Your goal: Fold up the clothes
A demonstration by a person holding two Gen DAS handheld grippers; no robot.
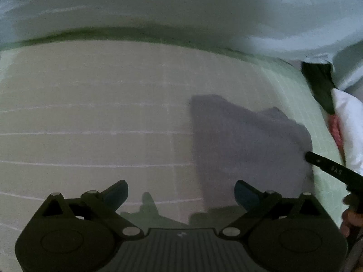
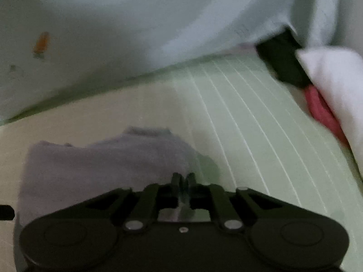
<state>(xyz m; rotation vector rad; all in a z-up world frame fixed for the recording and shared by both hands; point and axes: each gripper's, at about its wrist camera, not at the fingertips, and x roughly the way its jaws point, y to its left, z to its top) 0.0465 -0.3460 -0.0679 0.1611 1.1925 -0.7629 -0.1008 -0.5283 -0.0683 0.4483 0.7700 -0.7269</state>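
The tabletop [image 1: 90,117], covered by a pale green gridded mat, fills the view ahead of both tools, and a pale cloth backdrop [image 1: 158,6] rises behind its far edge. Off to the right of the right tool, at the mat's edge, sits a pile of other clothes [image 2: 335,79]: white on top, with something dark and something pink beside it. The task's thing, a grey garment [image 1: 245,145], lies flat on the mat, already folded down to a compact block, ahead and to the right of the left tool and directly ahead and left of the right tool. The right tool [image 2: 183,178] has its jaws pressed together at the garment's right edge; a thin sliver of cloth appears to be pinched between them, though blur makes that hard to confirm. The left tool [image 1: 181,192] is spread wide with nothing between its jaws, hovering above bare mat just left of the garment's near corner. The step in hand looks like a late fold or a final tidy of this garment, with the right side gripped and the left side unheld. The next move probably calls for the left tool to shift right and close on the near left edge, so both can lift together and carry that edge over evenly; a one-sided pull would likely drag the block askew and undo the fold.
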